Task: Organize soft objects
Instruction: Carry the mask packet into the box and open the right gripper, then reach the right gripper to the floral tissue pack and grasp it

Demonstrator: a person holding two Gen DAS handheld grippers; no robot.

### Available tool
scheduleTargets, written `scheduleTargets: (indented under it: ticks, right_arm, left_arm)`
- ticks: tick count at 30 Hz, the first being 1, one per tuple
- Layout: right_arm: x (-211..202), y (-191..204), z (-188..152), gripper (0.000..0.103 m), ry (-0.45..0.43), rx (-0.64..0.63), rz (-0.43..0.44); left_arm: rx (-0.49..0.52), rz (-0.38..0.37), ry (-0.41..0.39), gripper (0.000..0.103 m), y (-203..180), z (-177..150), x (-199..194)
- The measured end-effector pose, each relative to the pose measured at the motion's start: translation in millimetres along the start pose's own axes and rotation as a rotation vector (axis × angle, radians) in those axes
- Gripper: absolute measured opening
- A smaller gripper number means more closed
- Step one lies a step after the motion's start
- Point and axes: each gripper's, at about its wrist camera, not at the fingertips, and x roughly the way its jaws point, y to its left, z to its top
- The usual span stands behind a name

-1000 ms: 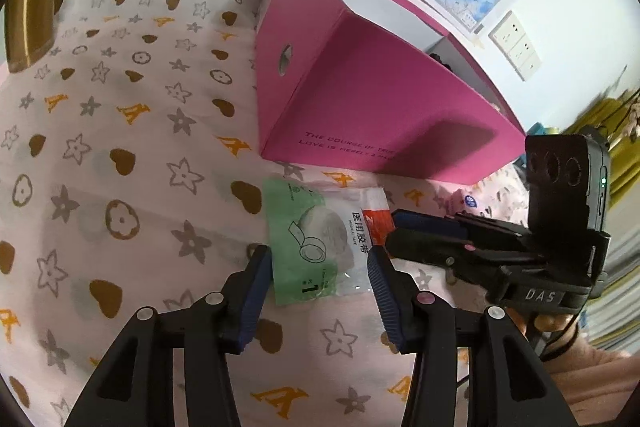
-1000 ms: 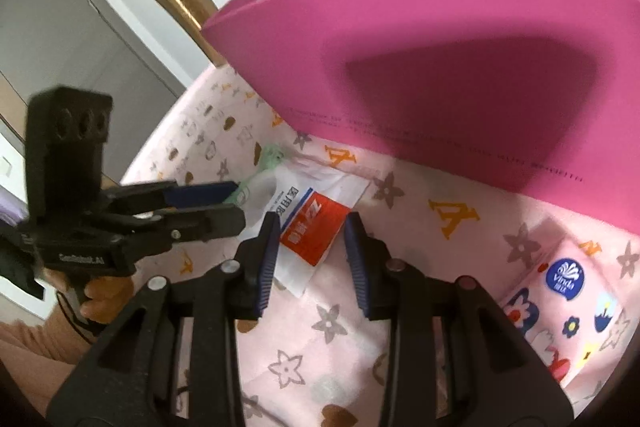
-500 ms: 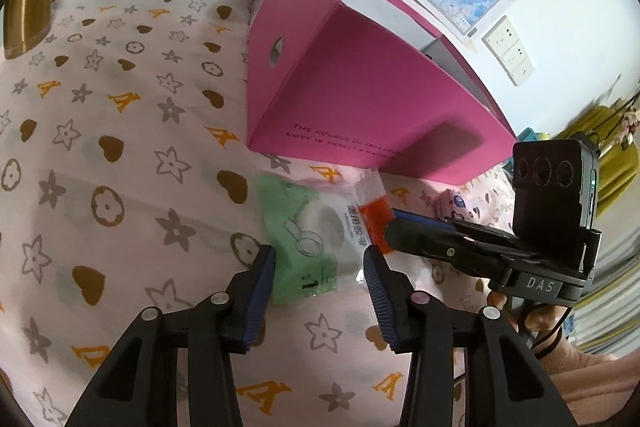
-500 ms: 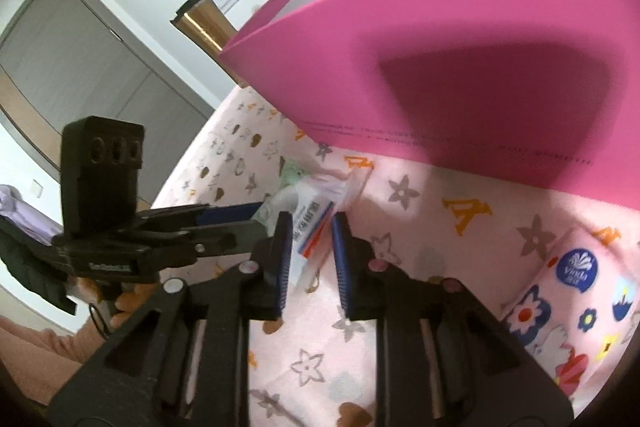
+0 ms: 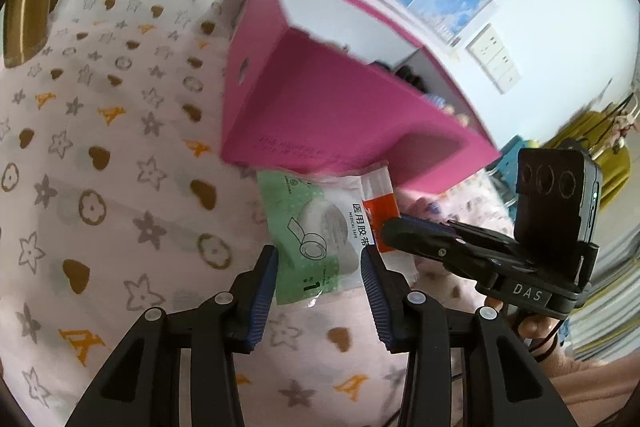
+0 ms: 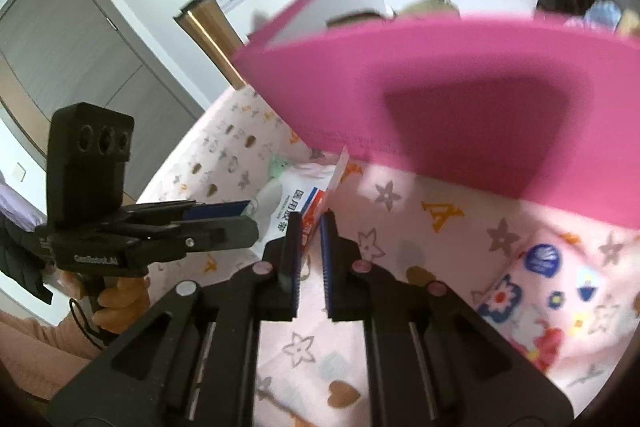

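1. Left wrist view
   - Left hand-held gripper (image 5: 319, 277) released, fingers spread wide just above the patterned cloth (image 5: 100, 163), straddling the near end of the medical tape packet (image 5: 320, 231).
   - Packet green and white with a red corner, far edge touching the foot of the pink box (image 5: 340, 123).
   - Right hand-held gripper (image 5: 390, 227) reaching in from the right — tip over the packet's red corner.
   - Dark and pale soft things just visible inside the open box, too blurred to name.

2. Right wrist view
   - Right hand-held gripper (image 6: 309, 227) clenched on the medical tape packet (image 6: 316, 203), blue pads nearly together with the red-and-white edge pinched between them and raised, its top corner against the pink box (image 6: 460, 107).
   - Rest of the packet trailing left onto the patterned cloth (image 6: 400, 227), beside the left hand-held gripper (image 6: 240, 213).
   - Tissue pack (image 6: 552, 291) with flower print lying well to the right on the cloth — apart from the packet.
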Motion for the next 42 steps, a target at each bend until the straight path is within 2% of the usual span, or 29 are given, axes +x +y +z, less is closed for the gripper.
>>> scheduleTargets:
  ticks: [4, 12, 17, 19, 24, 29, 33, 36, 40, 42]
  right_arm:
    - [-25, 11, 9, 0.011, -0.043, -0.043, -0.006]
    - [-66, 27, 45, 0.011, -0.14, -0.129, -0.048]
    - [-69, 27, 75, 0.011, -0.183, -0.138, -0.065]
    - [-67, 22, 86, 0.011, -0.194, -0.135, -0.083]
    - [-53, 9, 102, 0.011, -0.176, -0.12, -0.087]
    - [-29, -6, 110, 0.011, -0.127, -0.097, -0.102]
    - [-9, -16, 110, 0.017, -0.053, -0.081, -0.124]
    - [5, -23, 109, 0.02, 0.001, -0.062, -0.15]
    - [5, -30, 106, 0.028, 0.007, -0.041, -0.188]
    - [1, -32, 106, 0.029, -0.002, -0.035, -0.2]
  left_arm:
    - [0.024, -0.015, -0.049, 0.042, -16, 6, -14]
    - [0.161, 0.009, -0.172, 0.042, -65, 40, -46]
    - [0.22, 0.059, -0.219, 0.042, -81, 70, -48]
    - [0.229, 0.055, -0.216, 0.042, -80, 80, -44]
    - [0.219, 0.086, -0.193, 0.042, -73, 103, -31]
    - [0.217, 0.148, -0.159, 0.042, -62, 112, -12]
    - [0.213, 0.208, -0.131, 0.042, -53, 113, 1]
    - [0.209, 0.247, -0.148, 0.042, -51, 112, 1]
    - [0.213, 0.247, -0.175, 0.042, -53, 109, -6]
    - [0.22, 0.262, -0.189, 0.042, -56, 108, -9]
